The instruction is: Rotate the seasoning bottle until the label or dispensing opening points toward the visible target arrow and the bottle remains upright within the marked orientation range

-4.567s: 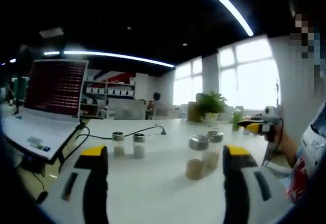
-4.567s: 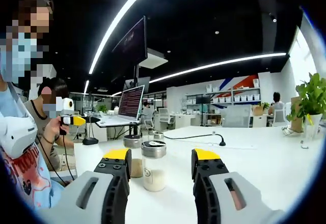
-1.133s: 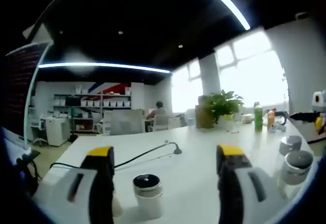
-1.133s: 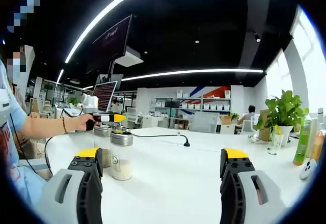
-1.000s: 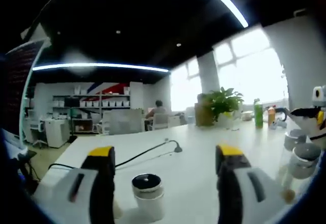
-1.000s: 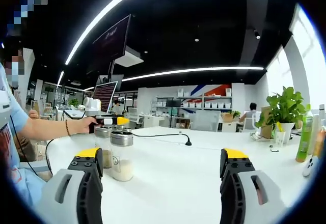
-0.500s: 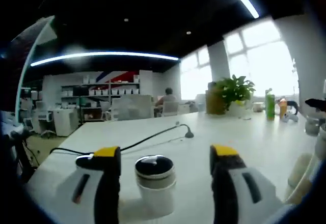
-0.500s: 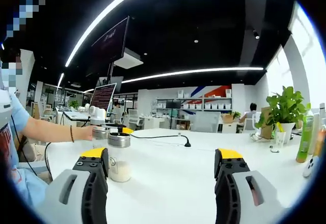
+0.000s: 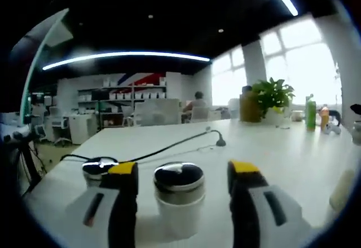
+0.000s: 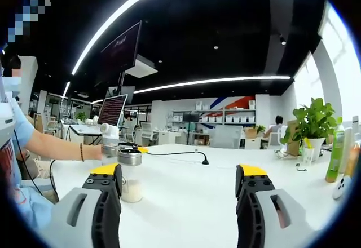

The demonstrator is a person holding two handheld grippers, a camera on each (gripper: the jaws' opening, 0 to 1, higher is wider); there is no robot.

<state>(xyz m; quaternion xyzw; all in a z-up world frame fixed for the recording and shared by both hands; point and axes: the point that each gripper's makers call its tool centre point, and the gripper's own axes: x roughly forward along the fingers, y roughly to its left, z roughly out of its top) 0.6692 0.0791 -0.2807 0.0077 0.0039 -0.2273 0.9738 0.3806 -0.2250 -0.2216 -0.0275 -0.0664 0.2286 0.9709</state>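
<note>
In the left gripper view, the seasoning bottle [image 9: 179, 197] is seen upright on the white counter [image 9: 293, 158], framed between the spread jaws of the left gripper [image 9: 183, 175]; contact cannot be told, and its label is not legible. A second bottle [image 9: 97, 168] is partly hidden behind the left jaw. The right gripper [image 10: 179, 175] is held with jaws spread wide over bare counter.

Left tool [image 9: 181, 172]: two grey jaws with yellow tips, upright and parallel, set apart with a gap between them.

Right tool [image 10: 179, 175]: grey jaws with yellow tips, spread wide, nothing between them.

Person's forearm [image 10: 53, 146]: bare, wrist band, reaching in from the left of the right gripper view; blue sleeve [image 10: 22, 129] above.
</note>
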